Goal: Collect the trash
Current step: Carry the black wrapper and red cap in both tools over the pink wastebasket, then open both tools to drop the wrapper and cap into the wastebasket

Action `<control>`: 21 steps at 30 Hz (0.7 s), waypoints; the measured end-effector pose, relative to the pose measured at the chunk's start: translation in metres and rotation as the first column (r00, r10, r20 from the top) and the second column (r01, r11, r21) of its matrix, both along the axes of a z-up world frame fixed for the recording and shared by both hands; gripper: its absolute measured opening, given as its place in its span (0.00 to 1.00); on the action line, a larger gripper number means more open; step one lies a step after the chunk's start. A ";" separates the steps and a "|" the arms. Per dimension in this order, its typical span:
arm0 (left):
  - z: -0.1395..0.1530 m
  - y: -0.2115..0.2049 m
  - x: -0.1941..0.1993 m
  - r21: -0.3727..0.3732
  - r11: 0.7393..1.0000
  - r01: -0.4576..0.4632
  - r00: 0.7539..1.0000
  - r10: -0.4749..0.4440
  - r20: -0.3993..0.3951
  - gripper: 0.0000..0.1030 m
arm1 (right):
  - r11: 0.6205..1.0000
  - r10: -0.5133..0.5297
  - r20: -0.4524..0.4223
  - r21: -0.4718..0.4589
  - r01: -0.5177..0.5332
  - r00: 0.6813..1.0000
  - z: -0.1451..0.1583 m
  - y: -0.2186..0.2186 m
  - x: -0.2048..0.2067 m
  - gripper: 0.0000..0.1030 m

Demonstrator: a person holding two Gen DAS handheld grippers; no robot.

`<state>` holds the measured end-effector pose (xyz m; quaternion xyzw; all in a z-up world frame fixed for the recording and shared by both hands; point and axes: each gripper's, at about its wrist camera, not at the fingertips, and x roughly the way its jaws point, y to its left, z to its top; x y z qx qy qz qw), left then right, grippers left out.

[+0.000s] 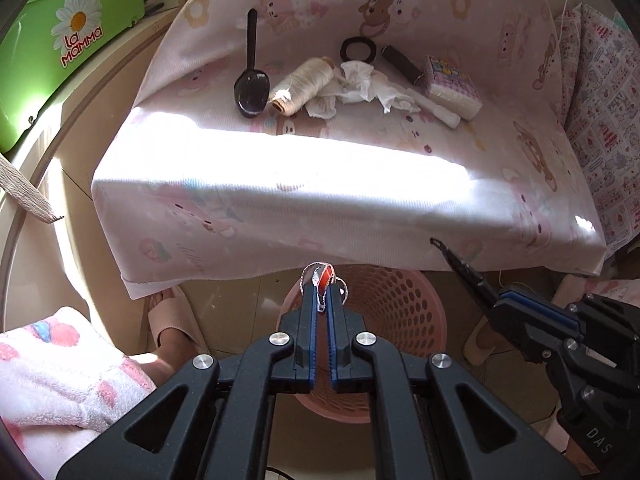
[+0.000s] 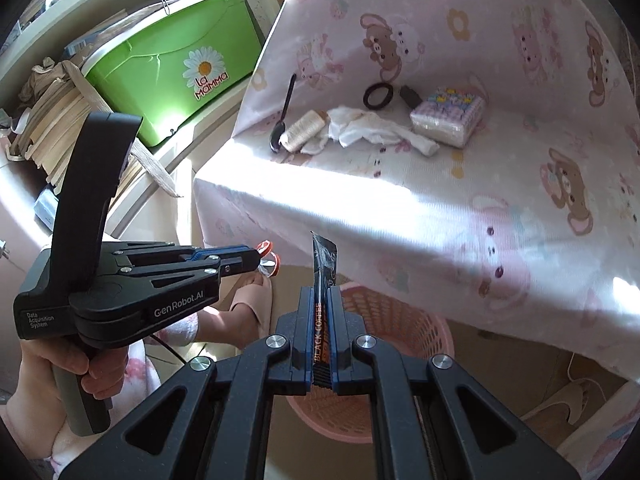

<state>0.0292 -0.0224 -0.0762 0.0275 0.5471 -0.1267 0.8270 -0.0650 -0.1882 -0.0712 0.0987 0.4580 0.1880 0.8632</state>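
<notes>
Gripping a small red-and-white wrapper (image 1: 322, 276) at the tips, left gripper (image 1: 322, 297) pressed together, directly over the pink perforated basket (image 1: 404, 308). Rightward, right gripper (image 2: 322, 300) clamped tight on a black coffee stick sachet (image 2: 323, 276), standing upright out of the fingers, above the same basket's rim. Beyond both pairs of tongs, on the pink bear-print cloth (image 1: 360, 184): black spoon (image 1: 251, 80), thread spool (image 1: 304, 84), crumpled tissue (image 1: 368, 88), black ring (image 1: 358, 50), tissue pack (image 1: 452, 88).
</notes>
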 end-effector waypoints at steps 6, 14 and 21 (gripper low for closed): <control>-0.033 -0.010 0.006 0.045 0.999 0.011 0.996 -0.006 -0.092 0.04 | 0.995 -0.002 -0.094 -0.101 -0.008 0.996 -0.037 0.010 0.004 0.07; -0.085 -0.016 0.017 0.083 0.997 0.006 0.977 0.012 -0.211 0.06 | 0.982 0.003 -0.184 -0.186 -0.038 0.983 -0.089 0.024 0.014 0.07; -0.120 -0.015 0.014 0.122 0.993 0.007 0.957 0.029 -0.287 0.09 | 0.974 -0.011 -0.261 -0.223 -0.050 0.965 -0.137 0.032 0.028 0.07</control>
